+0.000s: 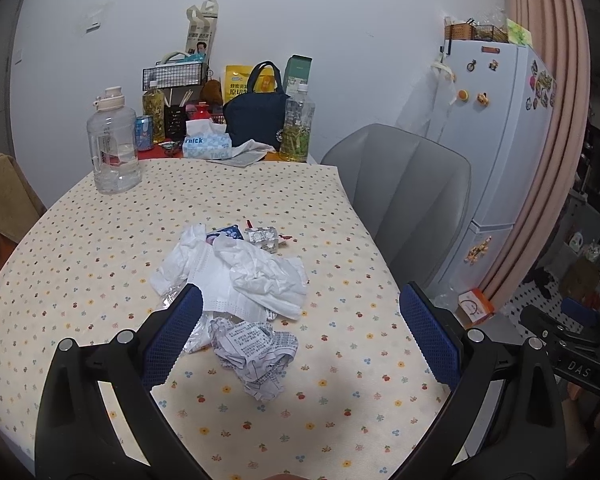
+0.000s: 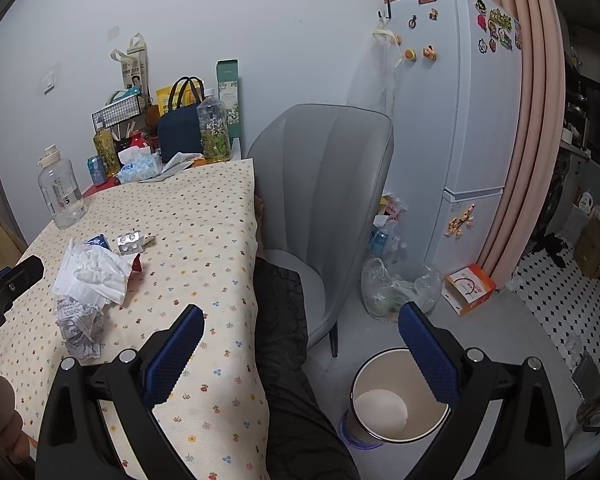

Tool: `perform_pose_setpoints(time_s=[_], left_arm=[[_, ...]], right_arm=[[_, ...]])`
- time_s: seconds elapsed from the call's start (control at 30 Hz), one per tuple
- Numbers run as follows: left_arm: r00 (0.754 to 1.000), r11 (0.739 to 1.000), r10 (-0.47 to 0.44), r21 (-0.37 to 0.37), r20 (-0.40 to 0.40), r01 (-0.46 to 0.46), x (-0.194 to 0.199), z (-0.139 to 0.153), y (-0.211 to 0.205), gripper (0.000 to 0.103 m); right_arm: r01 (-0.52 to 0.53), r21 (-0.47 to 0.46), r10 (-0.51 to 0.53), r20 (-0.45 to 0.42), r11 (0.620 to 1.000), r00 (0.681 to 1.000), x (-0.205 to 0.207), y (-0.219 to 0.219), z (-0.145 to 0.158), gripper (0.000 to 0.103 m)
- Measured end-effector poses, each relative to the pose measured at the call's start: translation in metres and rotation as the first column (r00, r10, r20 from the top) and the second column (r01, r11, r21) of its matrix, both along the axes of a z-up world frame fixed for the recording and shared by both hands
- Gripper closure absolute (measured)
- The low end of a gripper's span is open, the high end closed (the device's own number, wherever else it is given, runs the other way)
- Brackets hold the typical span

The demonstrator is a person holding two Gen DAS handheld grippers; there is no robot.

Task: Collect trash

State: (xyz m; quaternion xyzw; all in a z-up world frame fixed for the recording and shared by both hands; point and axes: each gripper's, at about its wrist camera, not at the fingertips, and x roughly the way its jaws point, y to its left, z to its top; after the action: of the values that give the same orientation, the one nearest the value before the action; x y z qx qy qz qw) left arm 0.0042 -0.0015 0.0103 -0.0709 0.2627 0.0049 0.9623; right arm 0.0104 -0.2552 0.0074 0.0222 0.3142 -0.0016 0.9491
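Left gripper (image 1: 300, 320) gapes empty over crumpled paper (image 1: 256, 354) to grab it, while right gripper (image 2: 300, 334), wide and empty, waits near the bin (image 2: 396, 400)

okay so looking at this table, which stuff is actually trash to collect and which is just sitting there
Job: crumpled printed paper, white tissues and face mask, blister pack, small blue packet, white bin on the floor.

Lying about: big water jug, tissue box, navy bag, tea bottle, grey chair.
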Motion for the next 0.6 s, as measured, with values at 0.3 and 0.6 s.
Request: perform_pose_setpoints(time_s=[0.3, 0.6], left_arm=[[1.0, 1.0, 0.009, -0.014, 0.007, -0.009, -0.0035, -0.0046, 0.0052, 0.005], [1.0, 1.0, 0.009, -0.017, 0.008, -0.009, -0.0057, -0.0055, 0.0065, 0.005]], right_arm=[[0.004, 0.001, -0.004, 0.003, 1.0, 1.0, 0.0021, 0.0013, 0.0015, 0.008], [0.012, 0.026, -0.012, 0.003, 1.0, 1.0, 0.0021, -0.0028, 0.0022, 0.008]])
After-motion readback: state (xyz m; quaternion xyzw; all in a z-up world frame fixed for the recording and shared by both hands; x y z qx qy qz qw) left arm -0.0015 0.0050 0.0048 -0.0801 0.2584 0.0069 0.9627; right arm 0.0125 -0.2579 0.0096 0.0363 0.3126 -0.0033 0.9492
